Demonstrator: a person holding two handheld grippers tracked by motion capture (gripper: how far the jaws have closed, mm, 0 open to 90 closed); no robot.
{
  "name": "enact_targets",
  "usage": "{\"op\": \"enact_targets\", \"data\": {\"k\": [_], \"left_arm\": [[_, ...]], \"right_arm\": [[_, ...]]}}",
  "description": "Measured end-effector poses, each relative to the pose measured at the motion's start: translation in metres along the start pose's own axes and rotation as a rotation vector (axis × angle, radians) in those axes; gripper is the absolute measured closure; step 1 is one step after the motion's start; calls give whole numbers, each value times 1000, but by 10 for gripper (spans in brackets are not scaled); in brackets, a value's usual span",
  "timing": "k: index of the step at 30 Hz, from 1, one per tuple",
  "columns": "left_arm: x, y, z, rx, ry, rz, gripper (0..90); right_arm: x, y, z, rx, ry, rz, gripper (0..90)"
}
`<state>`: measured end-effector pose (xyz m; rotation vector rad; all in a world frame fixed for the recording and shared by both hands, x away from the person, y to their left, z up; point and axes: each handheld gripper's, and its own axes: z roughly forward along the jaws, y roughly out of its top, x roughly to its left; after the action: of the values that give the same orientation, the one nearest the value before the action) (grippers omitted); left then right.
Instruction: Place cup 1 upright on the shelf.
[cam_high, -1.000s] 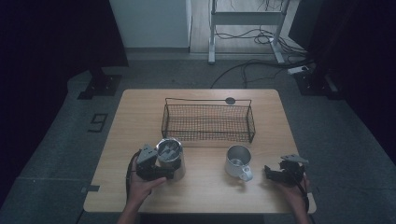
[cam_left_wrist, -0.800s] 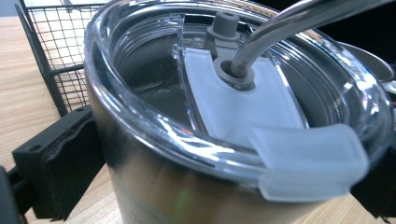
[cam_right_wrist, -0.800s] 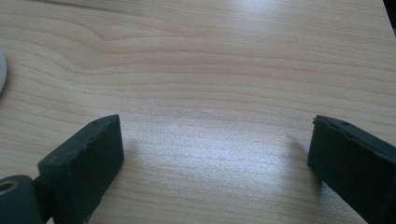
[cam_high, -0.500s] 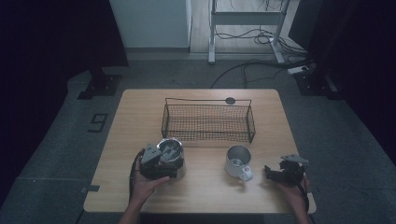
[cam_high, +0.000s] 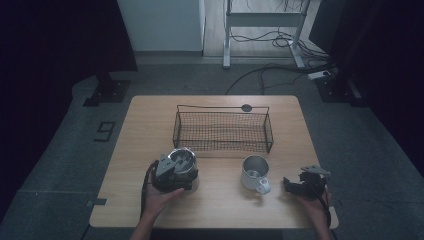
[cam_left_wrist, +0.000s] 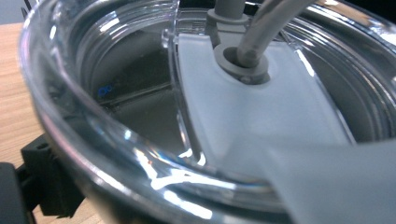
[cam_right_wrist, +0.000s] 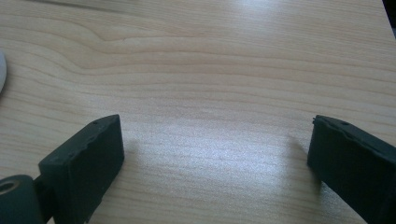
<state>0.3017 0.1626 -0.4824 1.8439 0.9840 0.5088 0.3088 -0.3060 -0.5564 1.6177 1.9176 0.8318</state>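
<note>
In the high view, your left gripper (cam_high: 172, 172) has closed in from the left onto the lidded tumbler (cam_high: 182, 159), which stands near the tabletop's (cam_high: 150, 125) front edge, left of centre and just in front of the wire basket (cam_high: 270, 132). Your right gripper (cam_high: 295, 186) has kept its place by the front right corner, with the white mug (cam_high: 254, 171) just beside it.

In the left gripper view, the tumbler's clear lid (cam_left_wrist: 280, 107) sits between the jaws, which have just been closing. One jaw is against the wall, but you cannot tell whether both pads grip yet. I judge a pickup is starting.

In the right gripper view, your jaws stand wide apart over bare wood, holding nothing.
</note>
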Motion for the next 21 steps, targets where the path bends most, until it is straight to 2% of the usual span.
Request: {"op": "enact_targets", "data": {"k": [7,12,21], "left_arm": [[0,1,-1,1,5,12,28],[1,1,-4,-5,-7,-7,31],[1,4,-12,-21,-9,-6,34]], "right_arm": [[0,0,0,0,1,-1,35],[0,0,0,0,0,0,35],[0,0,0,1,0,1,35]]}}
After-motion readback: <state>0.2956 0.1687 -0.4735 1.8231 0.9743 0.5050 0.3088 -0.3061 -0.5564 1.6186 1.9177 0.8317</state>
